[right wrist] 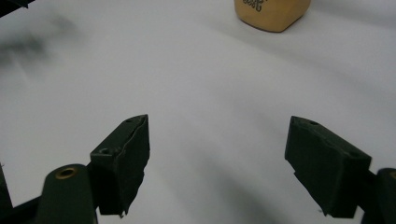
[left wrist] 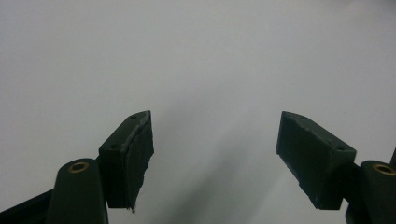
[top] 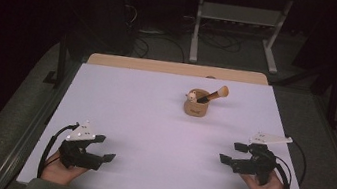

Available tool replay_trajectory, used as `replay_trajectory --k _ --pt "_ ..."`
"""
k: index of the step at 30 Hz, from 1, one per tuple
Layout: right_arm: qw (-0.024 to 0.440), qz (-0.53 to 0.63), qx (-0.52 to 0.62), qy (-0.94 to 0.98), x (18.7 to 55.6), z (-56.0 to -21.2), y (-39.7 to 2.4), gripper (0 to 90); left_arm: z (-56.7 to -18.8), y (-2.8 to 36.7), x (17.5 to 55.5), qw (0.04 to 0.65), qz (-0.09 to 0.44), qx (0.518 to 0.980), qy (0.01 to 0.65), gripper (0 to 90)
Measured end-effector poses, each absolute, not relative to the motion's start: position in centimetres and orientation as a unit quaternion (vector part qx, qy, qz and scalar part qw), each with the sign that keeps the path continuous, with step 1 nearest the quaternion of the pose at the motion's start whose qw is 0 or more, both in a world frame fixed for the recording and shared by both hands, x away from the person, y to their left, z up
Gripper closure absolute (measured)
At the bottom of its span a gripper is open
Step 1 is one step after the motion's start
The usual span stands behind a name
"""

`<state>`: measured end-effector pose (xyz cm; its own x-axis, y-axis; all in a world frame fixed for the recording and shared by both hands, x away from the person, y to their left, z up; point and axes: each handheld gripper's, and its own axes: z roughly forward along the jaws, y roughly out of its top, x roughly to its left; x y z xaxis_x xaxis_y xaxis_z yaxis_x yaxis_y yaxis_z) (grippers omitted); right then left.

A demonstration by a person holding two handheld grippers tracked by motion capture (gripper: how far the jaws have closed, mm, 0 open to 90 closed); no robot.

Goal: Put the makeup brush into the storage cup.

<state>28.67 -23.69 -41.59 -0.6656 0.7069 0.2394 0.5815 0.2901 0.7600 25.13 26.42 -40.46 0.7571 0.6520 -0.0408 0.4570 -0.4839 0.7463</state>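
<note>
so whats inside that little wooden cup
A brush leans in the wooden cup, its handle tip pointing up and right. The end down inside is hidden by the cup's wall.

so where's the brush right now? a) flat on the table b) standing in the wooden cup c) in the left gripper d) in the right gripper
b: the brush leans in the wooden cup mid-table, and both the left gripper and right gripper are open and empty near the front edge.

Overhead forward; gripper views near table [top: 152,122].
</note>
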Motion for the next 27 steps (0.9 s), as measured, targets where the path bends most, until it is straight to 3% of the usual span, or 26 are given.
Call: replay_trajectory --k 27 --pt "0.08 0.426 0.386 0.814 27.2 -42.4 -23.3 21.4 -41.1 26.4 25.2 0.381 0.118 0.857 0.328 23.7"
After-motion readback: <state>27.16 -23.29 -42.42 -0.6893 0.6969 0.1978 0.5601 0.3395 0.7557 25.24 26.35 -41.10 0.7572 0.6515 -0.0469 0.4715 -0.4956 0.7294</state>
